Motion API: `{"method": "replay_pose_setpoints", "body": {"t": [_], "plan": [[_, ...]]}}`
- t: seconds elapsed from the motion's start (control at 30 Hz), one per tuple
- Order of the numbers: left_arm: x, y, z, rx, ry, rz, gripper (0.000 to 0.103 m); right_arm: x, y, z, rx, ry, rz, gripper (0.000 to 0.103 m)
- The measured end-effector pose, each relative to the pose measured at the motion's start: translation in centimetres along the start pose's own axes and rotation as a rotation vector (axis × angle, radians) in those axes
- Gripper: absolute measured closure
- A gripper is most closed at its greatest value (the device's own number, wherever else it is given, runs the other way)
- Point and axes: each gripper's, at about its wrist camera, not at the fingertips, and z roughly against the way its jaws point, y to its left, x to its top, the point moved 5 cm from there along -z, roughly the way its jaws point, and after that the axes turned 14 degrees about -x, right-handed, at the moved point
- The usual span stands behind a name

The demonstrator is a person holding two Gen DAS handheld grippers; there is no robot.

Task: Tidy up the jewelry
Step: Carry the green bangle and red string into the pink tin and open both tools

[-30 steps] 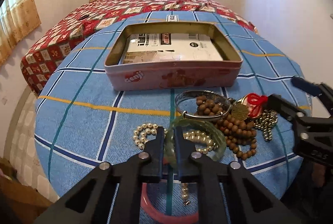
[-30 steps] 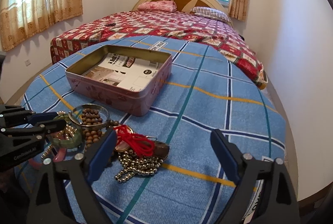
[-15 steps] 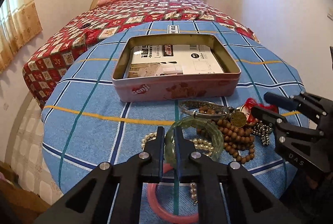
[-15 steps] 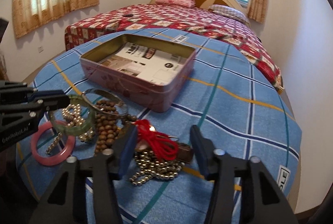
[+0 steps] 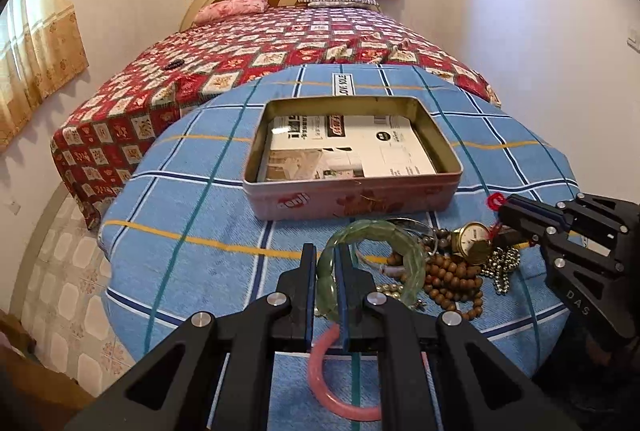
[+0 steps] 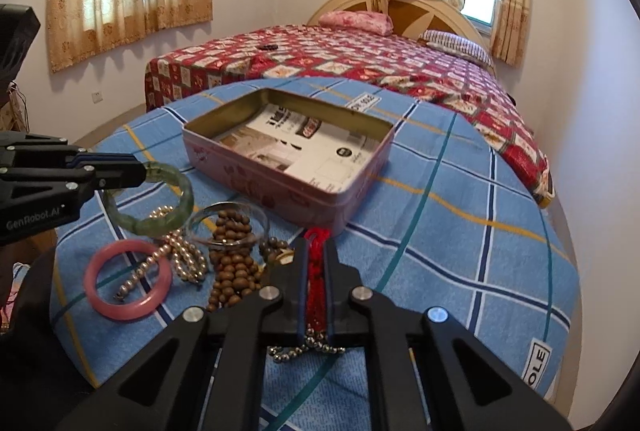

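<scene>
The left gripper [image 5: 325,285] pinched the green jade bangle [image 5: 374,263] near the open tin [image 5: 352,197]; the right gripper [image 6: 316,267] clamped the red cord [image 6: 316,271], whose tangled bead chain [image 6: 306,349] risked dragging neighbours

The bench cloth [image 5: 200,215] is sky blue, crossed by a grid of white, navy, teal and yellow lines. The tin [image 5: 352,197] is pale pink outside with red print, dull gold inside, lined with white printed paper. Black left tongs [image 5: 325,265] carry blue pads around a translucent green bangle [image 5: 412,255]. Black right tongs [image 6: 316,259] pinch a bright red cord [image 6: 316,287]. Nearby: a rose-pink bangle [image 6: 128,281], cream pearls [image 6: 176,255], brown wooden beads [image 6: 230,267]. The bedspread [image 5: 280,43] is red-and-cream patchwork.
</scene>
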Motion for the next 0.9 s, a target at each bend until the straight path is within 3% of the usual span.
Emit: {"method": "replay_pose_setpoints", "body": {"t": [0.53,0.9], "plan": [[2.6,1.7,0.7,0.047,-0.052,-0.004,0.095,3.8,-2.0,0.3,-0.017,-0.063,-0.018,0.095],[6.3,3.5,-0.4,0.078,-0.076,-0.011,0.095,7.1,-2.2,-0.9,-0.010,-0.094,-0.008,0.095]]}}
